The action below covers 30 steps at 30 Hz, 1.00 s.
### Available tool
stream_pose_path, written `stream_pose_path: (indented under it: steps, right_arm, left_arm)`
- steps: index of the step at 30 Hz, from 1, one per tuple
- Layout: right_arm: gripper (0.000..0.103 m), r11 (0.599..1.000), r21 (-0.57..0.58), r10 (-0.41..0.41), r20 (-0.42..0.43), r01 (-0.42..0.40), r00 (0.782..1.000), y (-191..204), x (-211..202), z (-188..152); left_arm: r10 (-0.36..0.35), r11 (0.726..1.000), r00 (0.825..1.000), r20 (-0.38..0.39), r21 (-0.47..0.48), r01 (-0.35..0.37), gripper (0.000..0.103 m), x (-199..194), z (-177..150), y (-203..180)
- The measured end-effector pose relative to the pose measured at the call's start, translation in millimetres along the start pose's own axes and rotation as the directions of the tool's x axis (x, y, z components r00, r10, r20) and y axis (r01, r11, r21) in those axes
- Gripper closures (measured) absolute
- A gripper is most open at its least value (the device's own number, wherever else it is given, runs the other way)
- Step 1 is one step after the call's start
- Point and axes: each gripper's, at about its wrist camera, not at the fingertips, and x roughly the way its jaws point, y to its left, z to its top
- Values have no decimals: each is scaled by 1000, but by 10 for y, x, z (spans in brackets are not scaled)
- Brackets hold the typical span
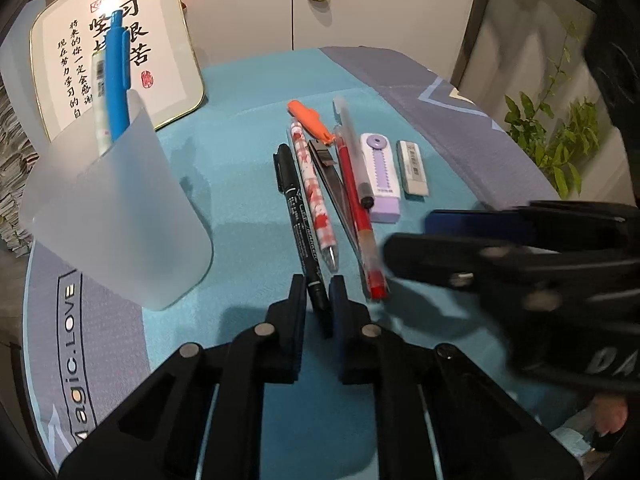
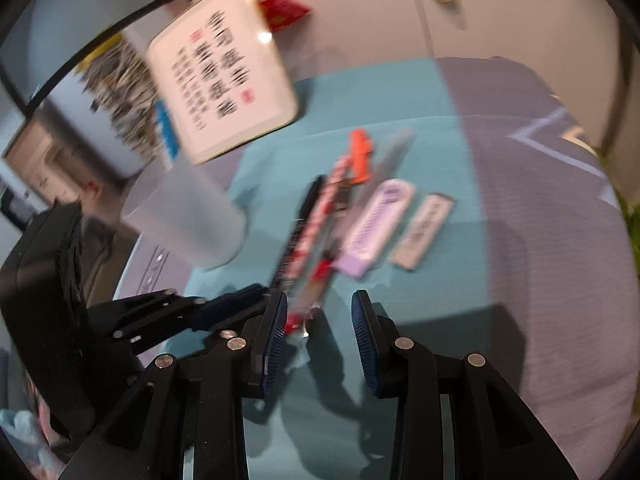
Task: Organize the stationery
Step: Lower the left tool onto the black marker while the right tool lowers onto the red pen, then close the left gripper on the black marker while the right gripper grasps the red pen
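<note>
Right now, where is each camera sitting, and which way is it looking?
Left wrist: rides on the left gripper, looking forward and down at the desk; its fingers pinch the black marker, and the right gripper shows alongside.
Right wrist: rides on the right gripper, looking down, blurred; its jaws stand apart, and the left gripper shows.
Both see the pens, the purple eraser and the frosted cup.
</note>
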Motion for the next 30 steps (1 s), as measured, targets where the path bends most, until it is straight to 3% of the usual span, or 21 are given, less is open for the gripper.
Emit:
stream_pose_path:
  steps: [4,6,9,15,20,25,30]
  right_arm:
    - [67,999,-22,-39,-48,38,998,142,193,44]
    - [67,995,-23,-98,-71,96,993,165,288,47]
    - [91,991,-11,-135,-72,135,988,126,297,52]
    - [93,995,37,-94,-71,97,993,-50,95,-69]
    - [93,995,-74,-81,-130,72,988,61,-122,-367]
    - [93,964,-253,-135,-204,81,969,262,-370,-812]
    - [92,957,-278,-139,-180,85,974,273,-467,-860]
  left_arm:
    - [-9,1000,1000,-1,-11,9,94,-77,-110,59]
    - [-8,1000,1000,-3,-21,8,95,-98,-147,91]
    - [-19,999,1000,-8,-30,19,95,-137,-196,129]
    - [-39,999,999,-17,-13,39,95,-246,-350,141]
    - [-60,998,997,-37,3,60,96,-410,-565,148]
    - [-55,997,997,-57,57,58,95,-569,-817,90]
    - [-56,998,998,-19,39,56,95,-637,-821,118]
